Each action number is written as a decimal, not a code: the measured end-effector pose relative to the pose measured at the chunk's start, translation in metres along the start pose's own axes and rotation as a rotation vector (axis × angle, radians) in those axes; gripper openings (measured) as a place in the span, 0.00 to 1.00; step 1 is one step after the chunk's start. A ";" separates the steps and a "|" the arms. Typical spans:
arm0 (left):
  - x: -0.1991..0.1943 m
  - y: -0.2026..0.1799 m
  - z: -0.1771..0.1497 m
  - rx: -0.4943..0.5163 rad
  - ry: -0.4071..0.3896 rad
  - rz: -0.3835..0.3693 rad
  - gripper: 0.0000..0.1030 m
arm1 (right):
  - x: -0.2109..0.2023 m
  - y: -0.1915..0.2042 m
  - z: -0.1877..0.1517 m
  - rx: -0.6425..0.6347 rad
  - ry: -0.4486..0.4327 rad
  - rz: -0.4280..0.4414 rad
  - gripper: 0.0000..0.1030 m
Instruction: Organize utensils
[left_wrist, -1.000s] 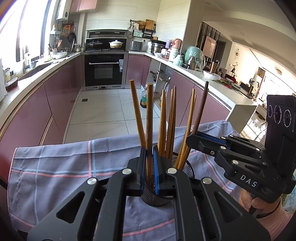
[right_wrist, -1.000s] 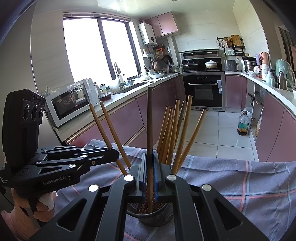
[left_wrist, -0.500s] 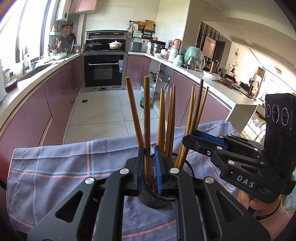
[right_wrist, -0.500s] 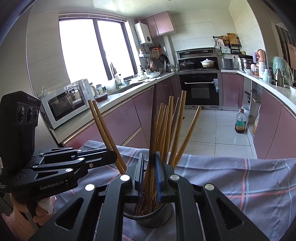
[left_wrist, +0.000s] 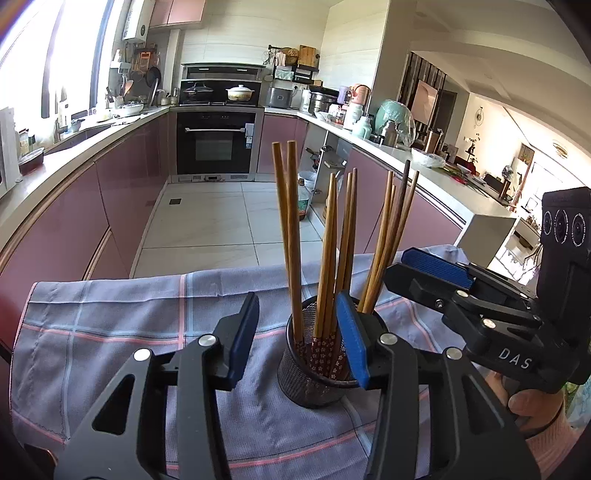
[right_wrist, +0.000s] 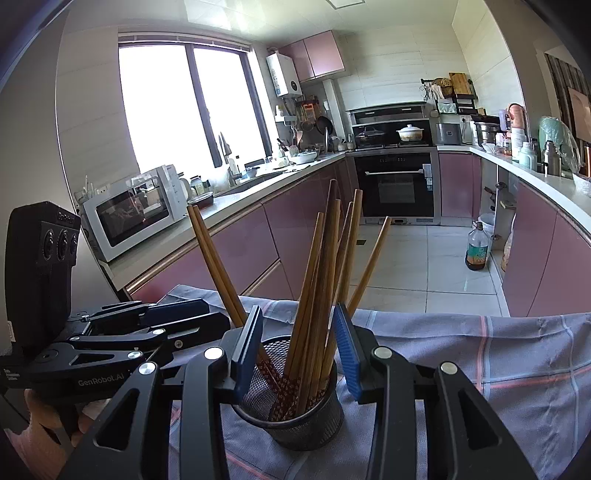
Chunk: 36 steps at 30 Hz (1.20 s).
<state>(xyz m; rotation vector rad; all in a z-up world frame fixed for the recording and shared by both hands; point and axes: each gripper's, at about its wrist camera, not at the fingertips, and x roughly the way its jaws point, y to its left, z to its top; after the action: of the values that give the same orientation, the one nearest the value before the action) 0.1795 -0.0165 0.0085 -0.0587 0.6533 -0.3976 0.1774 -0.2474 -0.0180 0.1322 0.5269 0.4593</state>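
Roughly ten wooden chopsticks (left_wrist: 327, 254) stand bunched in a black mesh holder (left_wrist: 314, 373), near centre of a grey-blue checked cloth (left_wrist: 110, 332) with pink and pale stripes. Sticks are mid-brown, long, fanned outward at the tops; one darker stick (left_wrist: 402, 206) leans right among them. Lower ends carry a dark red band with small white flower print, seen through the mesh. Two sticks on the left stand as a close pair, taller in view than the rest.

Left gripper (left_wrist: 301, 336) has just been opening; jaws apart, blue pads clear of any stick, right pad just beside the holder rim, left pad over bare cloth. Nothing gripped.

Right gripper (right_wrist: 301, 349) has also just been opening; jaws apart on either side of the bunch above the holder (right_wrist: 295, 413), pads not pressing the chopsticks (right_wrist: 317, 280). Nothing gripped.

Each gripper shows in the other's view, hand (left_wrist: 532, 406) below the handle. Far behind: pink cabinets (left_wrist: 122, 199), black oven (left_wrist: 216, 142), white microwave (right_wrist: 129, 214) on the left counter.
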 end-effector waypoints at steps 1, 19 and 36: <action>-0.002 0.000 -0.001 0.001 -0.006 0.007 0.48 | -0.002 0.000 0.000 0.000 -0.002 0.002 0.38; -0.067 0.010 -0.067 -0.012 -0.186 0.196 0.95 | -0.040 0.035 -0.049 -0.067 -0.054 -0.057 0.92; -0.110 0.003 -0.115 -0.030 -0.248 0.304 0.95 | -0.064 0.054 -0.083 -0.089 -0.118 -0.121 0.93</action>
<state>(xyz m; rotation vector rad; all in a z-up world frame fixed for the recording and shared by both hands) 0.0320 0.0357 -0.0200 -0.0356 0.4146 -0.0842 0.0647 -0.2284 -0.0472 0.0416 0.3952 0.3538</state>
